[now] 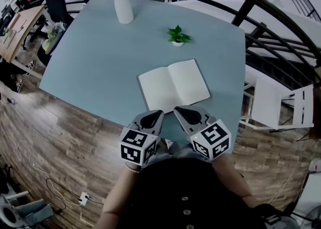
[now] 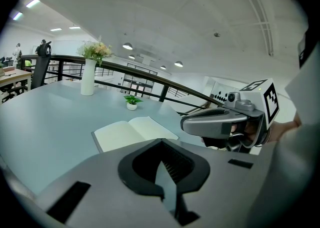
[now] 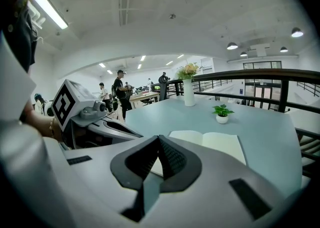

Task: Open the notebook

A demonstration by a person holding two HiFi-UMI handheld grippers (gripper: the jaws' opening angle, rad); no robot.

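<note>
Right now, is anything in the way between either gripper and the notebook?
Nothing visible. The notebook lies open on the table, just beyond the left gripper and right gripper, both shut and empty. The plant and vase stand farther back, beyond the notebook.

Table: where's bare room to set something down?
Biggest bare patch: left half of the table, between vase and notebook. Smaller strip right of potted plant. Crowded: near edge, where left gripper and right gripper sit by the notebook.
</note>
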